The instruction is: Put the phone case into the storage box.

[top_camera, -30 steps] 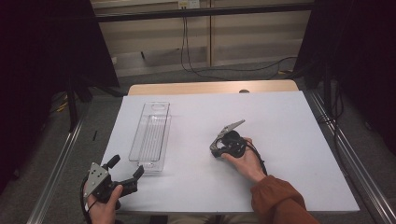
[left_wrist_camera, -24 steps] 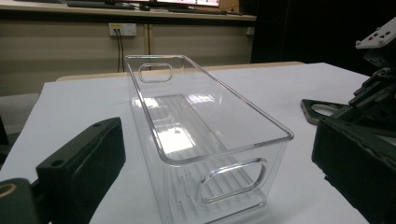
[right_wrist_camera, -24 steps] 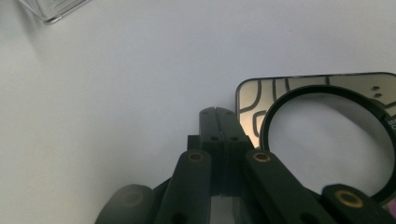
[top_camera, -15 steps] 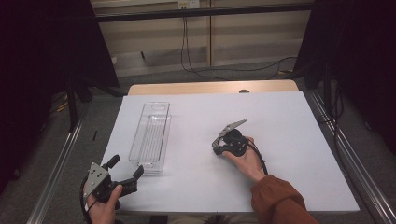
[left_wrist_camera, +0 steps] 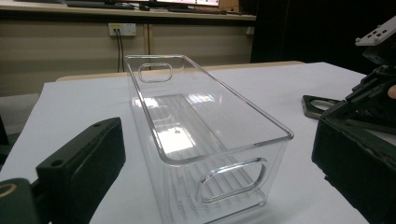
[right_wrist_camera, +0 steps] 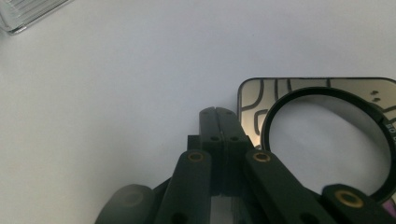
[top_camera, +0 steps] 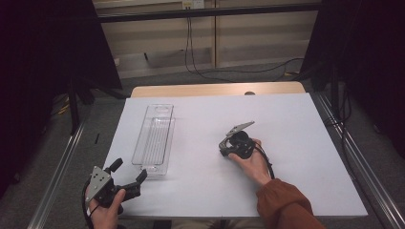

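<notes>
White table (top_camera: 296, 143), left tongs (top_camera: 128, 172) spread apart before clear bin (top_camera: 155, 138), holding nothing, right tongs (right_wrist_camera: 218, 122) pressed together, empty.

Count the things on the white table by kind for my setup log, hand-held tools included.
Clear plastic bin with cut-out handles: 1
Black hand-held two-jaw tools: 2 (left tool, open; right tool, shut)
Total: 3

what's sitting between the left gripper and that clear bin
Nothing visible. The left gripper has its jaws open toward the near end of the clear bin, with bare white table between them. The shut right gripper rests off to the side.
</notes>
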A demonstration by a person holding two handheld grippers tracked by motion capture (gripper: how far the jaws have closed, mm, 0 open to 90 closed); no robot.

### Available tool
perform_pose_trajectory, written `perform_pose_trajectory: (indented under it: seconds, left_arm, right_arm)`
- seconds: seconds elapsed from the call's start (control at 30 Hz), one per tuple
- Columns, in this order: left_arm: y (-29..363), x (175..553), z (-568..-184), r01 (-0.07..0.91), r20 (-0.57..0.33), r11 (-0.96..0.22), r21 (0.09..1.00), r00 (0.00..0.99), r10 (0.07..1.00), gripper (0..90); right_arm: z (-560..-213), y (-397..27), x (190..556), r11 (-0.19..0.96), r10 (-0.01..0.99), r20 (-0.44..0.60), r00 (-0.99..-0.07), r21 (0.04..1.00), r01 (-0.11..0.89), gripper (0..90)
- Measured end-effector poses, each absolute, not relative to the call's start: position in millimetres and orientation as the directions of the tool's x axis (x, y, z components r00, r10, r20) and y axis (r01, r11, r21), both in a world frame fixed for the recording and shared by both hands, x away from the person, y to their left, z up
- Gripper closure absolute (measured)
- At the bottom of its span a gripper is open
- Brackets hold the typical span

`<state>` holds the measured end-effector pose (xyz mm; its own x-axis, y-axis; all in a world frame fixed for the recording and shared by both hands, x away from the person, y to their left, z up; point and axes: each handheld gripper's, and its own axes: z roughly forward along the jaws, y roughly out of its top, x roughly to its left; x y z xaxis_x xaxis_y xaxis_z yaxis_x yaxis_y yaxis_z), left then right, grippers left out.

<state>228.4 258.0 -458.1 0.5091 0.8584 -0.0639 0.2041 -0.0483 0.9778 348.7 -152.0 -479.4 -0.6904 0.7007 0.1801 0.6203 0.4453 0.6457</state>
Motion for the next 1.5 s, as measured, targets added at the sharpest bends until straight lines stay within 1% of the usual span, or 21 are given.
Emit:
perform_pose_trajectory:
  seconds: [0.17,0.23,0.3,0.37,0.53,0.63,0.7,0.77,0.83,0.9,0.97,1.0,1.07,1.2,1.3,1.33,1.37,1.4,1.5]
  left_arm:
    - [257.9,228.6,-458.3,0.205,-0.064,-0.048,0.978,0.509,0.858,2.8]
    - [258.3,228.8,-458.3,0.204,-0.061,-0.051,0.978,0.506,0.86,2.8]
    - [258.4,228.8,-458.2,0.203,-0.062,-0.049,0.978,0.506,0.86,2.8]
    - [258.7,228.6,-458.1,0.203,-0.059,-0.053,0.978,0.508,0.859,2.8]
    - [258.3,228.3,-458.1,0.204,-0.063,-0.05,0.978,0.509,0.858,2.8]
    - [258.6,228.4,-458.0,0.205,-0.06,-0.053,0.977,0.51,0.858,2.8]
    - [258.4,228.4,-458.0,0.203,-0.062,-0.049,0.978,0.509,0.858,2.8]
    - [258.7,228.5,-458.0,0.204,-0.06,-0.053,0.978,0.51,0.858,2.8]
    - [258.8,228.5,-458.0,0.204,-0.06,-0.052,0.978,0.51,0.858,2.8]
    - [258.5,228.4,-458.0,0.203,-0.063,-0.049,0.978,0.508,0.859,2.8]
    - [258.5,228.3,-458.0,0.204,-0.063,-0.049,0.978,0.509,0.859,2.8]
    - [258.5,228.3,-458.0,0.204,-0.062,-0.05,0.978,0.509,0.859,2.8]
    - [258.4,228.4,-458.0,0.204,-0.062,-0.05,0.978,0.509,0.859,2.8]
    - [258.5,228.4,-458.1,0.206,-0.06,-0.053,0.977,0.509,0.859,2.8]
    - [258.3,228.6,-458.2,0.205,-0.062,-0.05,0.977,0.507,0.86,2.8]
    - [258.2,228.5,-458.2,0.205,-0.062,-0.051,0.977,0.507,0.86,2.8]
    - [257.9,228.3,-458.2,0.205,-0.064,-0.049,0.978,0.509,0.858,2.8]
    - [257.9,228.3,-458.2,0.205,-0.064,-0.048,0.978,0.509,0.858,2.8]
    - [258.0,228.7,-458.4,0.206,-0.062,-0.051,0.977,0.507,0.86,2.9]
  right_arm:
    - [-480.2,-153.6,347.7,0.437,0.693,0.195,-0.694,0.652,0.62,90.0]
    - [-481.7,-153.7,347.5,0.44,0.666,0.207,-0.717,0.667,0.602,90.0]
    - [-480.6,-151.9,345.1,0.456,0.661,0.193,-0.725,0.663,0.593,90.0]
    - [-478.2,-150.8,343.8,0.449,0.645,0.203,-0.737,0.68,0.58,89.8]
    - [-472.5,-151.9,339.1,0.459,0.592,0.212,-0.777,0.705,0.541,82.0]
    - [-469.7,-153.0,336.8,0.453,0.583,0.217,-0.783,0.713,0.536,75.7]
    - [-467.8,-153.3,336.3,0.453,0.568,0.208,-0.796,0.729,0.513,71.5]
    - [-465.5,-153.1,334.8,0.446,0.567,0.21,-0.797,0.735,0.511,61.9]
    - [-463.3,-153.7,332.9,0.444,0.568,0.213,-0.795,0.734,0.514,57.9]
    - [-462.4,-154.2,332.5,0.443,0.559,0.218,-0.8,0.737,0.51,48.0]
    - [-461.2,-154.5,331.3,0.452,0.55,0.217,-0.807,0.735,0.506,43.5]
    - [-460.5,-154.7,330.6,0.453,0.546,0.216,-0.809,0.736,0.503,39.3]
    - [-458.8,-154.9,329.4,0.45,0.558,0.21,-0.803,0.736,0.505,30.1]
    - [-456.4,-157.6,328.2,0.446,0.579,0.206,-0.789,0.73,0.518,15.7]
    - [-454.6,-162.4,328.4,0.446,0.589,0.199,-0.783,0.729,0.52,10.6]
    - [-452.9,-164.1,327.2,0.44,0.605,0.203,-0.77,0.72,0.537,9.0]
    - [-452.4,-166.3,328.2,0.436,0.603,0.195,-0.773,0.731,0.525,8.3]
    - [-450.6,-168.8,327.3,0.428,0.608,0.208,-0.766,0.727,0.537,8.1]
    - [-447.7,-176.0,326.4,0.428,0.61,0.199,-0.767,0.732,0.53,6.7]
